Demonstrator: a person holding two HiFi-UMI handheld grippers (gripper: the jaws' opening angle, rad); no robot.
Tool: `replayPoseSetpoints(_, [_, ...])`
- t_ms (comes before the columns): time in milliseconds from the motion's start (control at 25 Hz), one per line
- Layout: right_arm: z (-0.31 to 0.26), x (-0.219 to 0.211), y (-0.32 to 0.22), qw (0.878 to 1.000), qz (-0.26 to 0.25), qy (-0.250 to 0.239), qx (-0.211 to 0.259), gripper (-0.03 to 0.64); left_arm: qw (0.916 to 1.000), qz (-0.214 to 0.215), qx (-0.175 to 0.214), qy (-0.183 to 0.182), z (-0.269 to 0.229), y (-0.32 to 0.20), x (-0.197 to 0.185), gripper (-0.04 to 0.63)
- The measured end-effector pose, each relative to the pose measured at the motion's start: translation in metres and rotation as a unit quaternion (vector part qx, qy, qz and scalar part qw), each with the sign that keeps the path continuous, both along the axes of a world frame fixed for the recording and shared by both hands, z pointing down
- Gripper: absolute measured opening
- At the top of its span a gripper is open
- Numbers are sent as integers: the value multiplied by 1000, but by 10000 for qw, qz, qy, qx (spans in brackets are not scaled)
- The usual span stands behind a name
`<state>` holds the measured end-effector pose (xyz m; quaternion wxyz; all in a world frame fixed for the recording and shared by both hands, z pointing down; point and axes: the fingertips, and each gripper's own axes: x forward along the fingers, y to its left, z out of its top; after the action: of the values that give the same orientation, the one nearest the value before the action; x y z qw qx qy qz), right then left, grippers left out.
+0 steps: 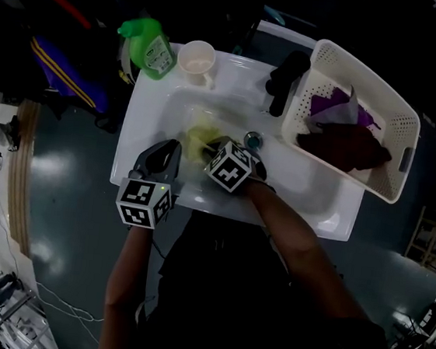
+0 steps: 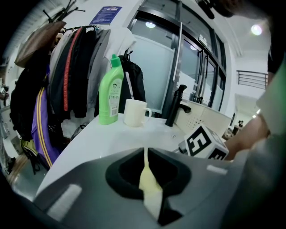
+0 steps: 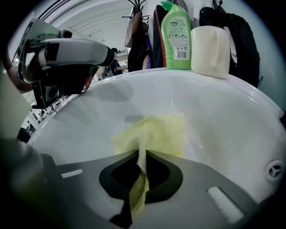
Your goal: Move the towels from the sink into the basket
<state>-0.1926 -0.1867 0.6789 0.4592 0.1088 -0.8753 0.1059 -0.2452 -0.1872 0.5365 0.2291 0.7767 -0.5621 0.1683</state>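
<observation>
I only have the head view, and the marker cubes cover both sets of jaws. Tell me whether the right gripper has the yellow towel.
Observer: Yes. In the right gripper view, the right gripper is shut on a pinched-up fold of the yellow towel. The rest of it lies on the sink floor.
Operator: Report the left one too.
Observer: The left gripper view shows the left gripper shut on a yellow strip. I cannot tell from that view whether it is the same towel.
</observation>
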Motion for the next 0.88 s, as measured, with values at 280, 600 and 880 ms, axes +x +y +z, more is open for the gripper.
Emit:
replayPoseSetpoints(280, [-28,4,-6,9992,245,-288,148,8,10000,62,26,20,-1,3,1,29])
replayPoseSetpoints(600, [-71,11,-7,9964,456,-586,416,8,9995,273,132,7,-13,3,7,29])
replayPoseSetpoints(880, [-101,24,-5,9937,600,-733,600,8,9991,351,236,4,-25,5,12,29])
